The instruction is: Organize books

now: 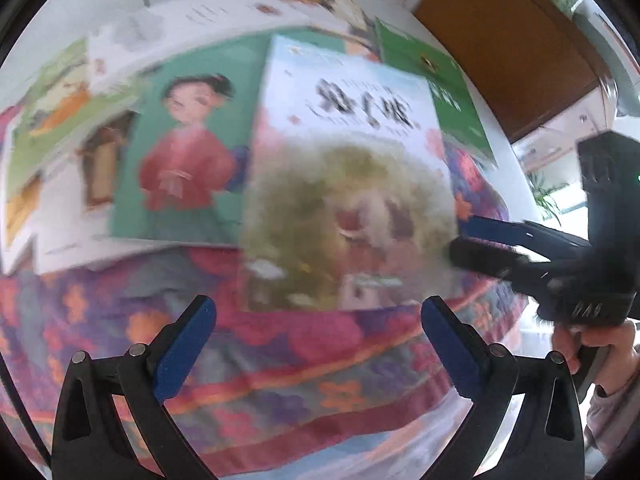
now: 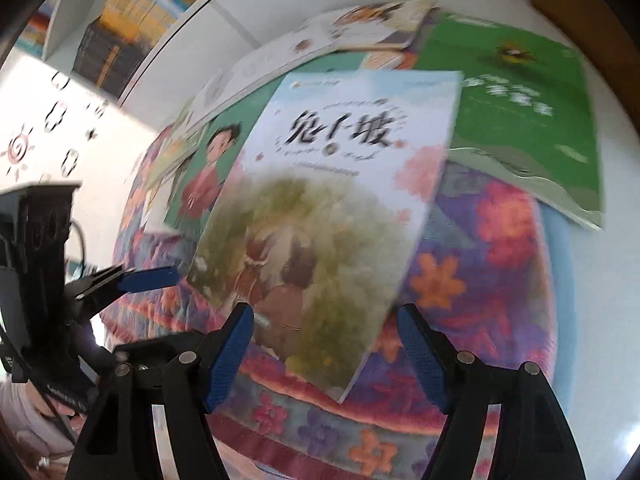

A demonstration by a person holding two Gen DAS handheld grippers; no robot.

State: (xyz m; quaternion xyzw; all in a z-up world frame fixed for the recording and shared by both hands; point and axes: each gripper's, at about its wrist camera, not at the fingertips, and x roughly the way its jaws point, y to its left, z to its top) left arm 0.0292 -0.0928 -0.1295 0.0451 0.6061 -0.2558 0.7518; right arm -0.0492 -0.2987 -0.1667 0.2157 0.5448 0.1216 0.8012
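Note:
A pale blue book with a rabbit on its cover [image 1: 348,180] [image 2: 328,208] lies on top of the other books on a floral cloth [image 1: 280,360] [image 2: 480,272]. My left gripper [image 1: 316,312] hovers open just short of its near edge, with nothing between the fingers. It also shows at the book's left corner [image 2: 152,278] in the right wrist view. My right gripper [image 2: 324,312] is open, and the book's lower corner lies between its fingers without the pads pressing on it. From the left wrist it appears at the book's right edge [image 1: 460,240]. Both views are blurred.
A green book with a girl in red [image 1: 184,160] [image 2: 208,172] lies partly under the blue one. Another green book [image 1: 440,80] [image 2: 516,112] and white books [image 1: 192,28] lie behind. A brown panel [image 1: 508,48] and a bookshelf [image 2: 128,20] stand beyond the table.

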